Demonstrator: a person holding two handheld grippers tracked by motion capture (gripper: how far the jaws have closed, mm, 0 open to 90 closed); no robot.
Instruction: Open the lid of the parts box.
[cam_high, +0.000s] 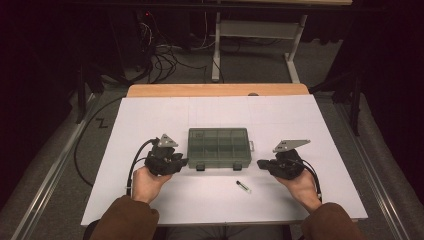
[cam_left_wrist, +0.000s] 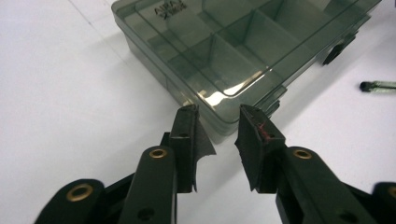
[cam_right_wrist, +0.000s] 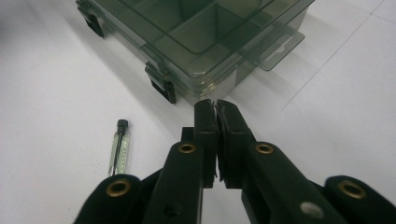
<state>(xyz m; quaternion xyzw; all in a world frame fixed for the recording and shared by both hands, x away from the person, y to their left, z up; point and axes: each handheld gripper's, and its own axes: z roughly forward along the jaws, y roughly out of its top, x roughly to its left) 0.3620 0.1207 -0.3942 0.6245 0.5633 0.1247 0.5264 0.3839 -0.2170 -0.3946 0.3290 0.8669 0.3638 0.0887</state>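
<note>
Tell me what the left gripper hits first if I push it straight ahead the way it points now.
Most likely the near corner of the closed compartment box. The left gripper has its jaws open and aimed at that corner, which sits just beyond the tips; the exact gap is hard to judge.

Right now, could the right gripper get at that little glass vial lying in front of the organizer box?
Probably yes. The vial lies alone on the white table, just left of the right gripper, with nothing between them. Its jaws are shut, though, so they would need opening first.
</note>
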